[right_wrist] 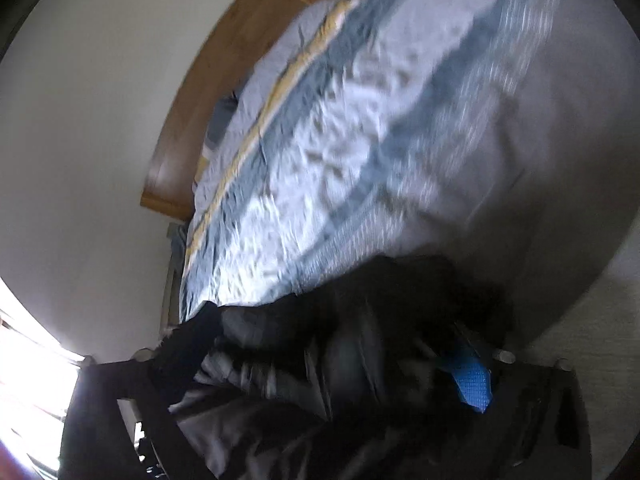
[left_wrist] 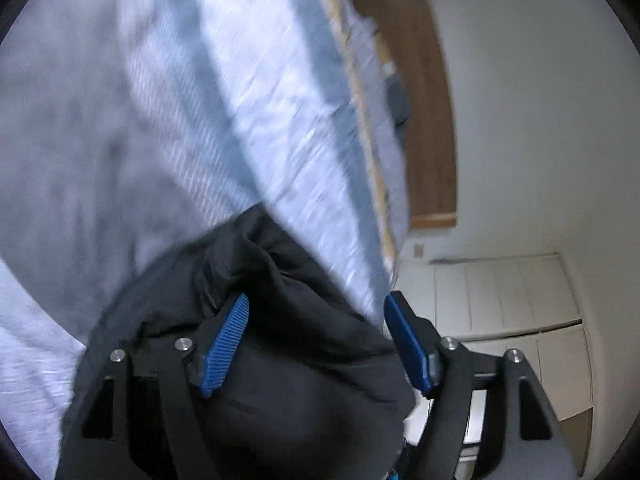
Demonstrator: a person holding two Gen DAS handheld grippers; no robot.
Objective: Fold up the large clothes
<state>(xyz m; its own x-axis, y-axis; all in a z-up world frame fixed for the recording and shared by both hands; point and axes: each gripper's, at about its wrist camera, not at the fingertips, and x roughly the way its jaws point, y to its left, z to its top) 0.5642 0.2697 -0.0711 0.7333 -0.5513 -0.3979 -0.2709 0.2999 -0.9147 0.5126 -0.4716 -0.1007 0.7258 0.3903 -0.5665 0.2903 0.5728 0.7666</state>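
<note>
A black garment (left_wrist: 288, 320) hangs bunched between the blue pads of my left gripper (left_wrist: 316, 344), whose jaws stand wide apart; the cloth drapes over the left pad (left_wrist: 226, 344) and fills the gap. In the right wrist view the same black garment (right_wrist: 340, 360) covers my right gripper (right_wrist: 360, 384); only one blue pad (right_wrist: 474, 384) shows, the other is hidden under cloth. Both views are tilted and blurred by motion.
A bed with a grey and blue striped cover (left_wrist: 248, 92) (right_wrist: 340, 160) lies ahead, with a wooden headboard (left_wrist: 420, 100) (right_wrist: 224, 80) against a white wall. White cabinets (left_wrist: 512, 312) stand at the right of the left view. A bright window (right_wrist: 28, 380) shows at the lower left.
</note>
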